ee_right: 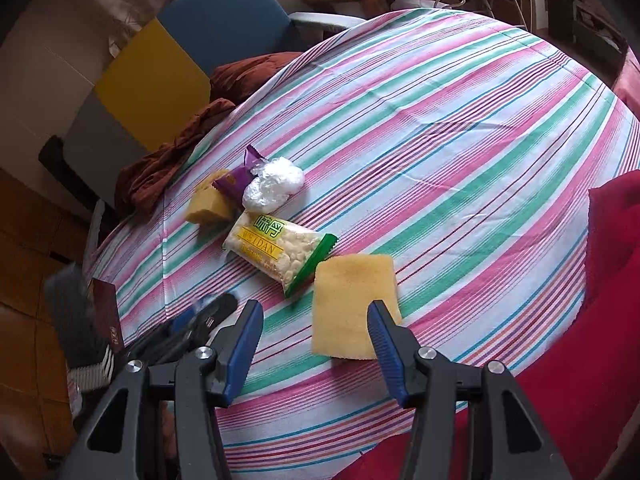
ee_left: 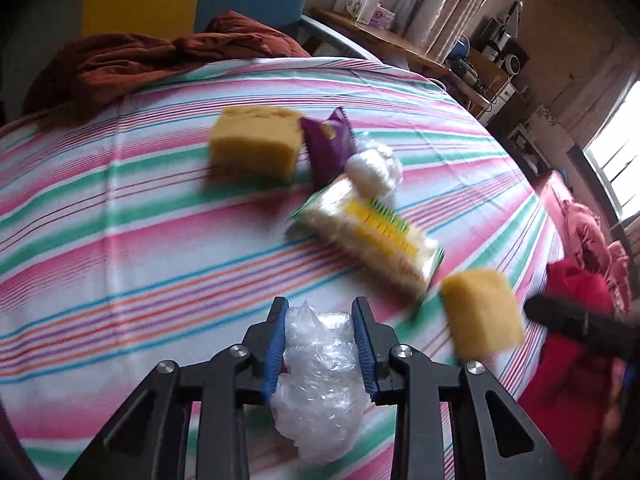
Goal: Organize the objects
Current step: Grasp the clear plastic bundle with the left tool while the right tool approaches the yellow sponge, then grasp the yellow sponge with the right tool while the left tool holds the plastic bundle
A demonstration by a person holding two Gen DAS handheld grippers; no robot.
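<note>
Over the striped bed sheet [ee_right: 440, 128], your left tongs [ee_left: 320, 312] clamped on a crumpled clear plastic bag [ee_left: 320, 372], your right tongs [ee_right: 316, 312] apart and empty just above the near yellow sponge [ee_right: 352, 304], snack packet [ee_right: 276, 252], purple wrapper [ee_right: 236, 180] and second sponge [ee_right: 208, 204] clustered beyond.

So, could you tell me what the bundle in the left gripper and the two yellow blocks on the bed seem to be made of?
The bundle in the left gripper looks like thin clear plastic film: glossy, translucent, heavily crinkled. The nearer yellow block and the farther yellow block look like soft sponge foam: matte, slightly porous faces with no shine, though blur hides fine texture.
</note>
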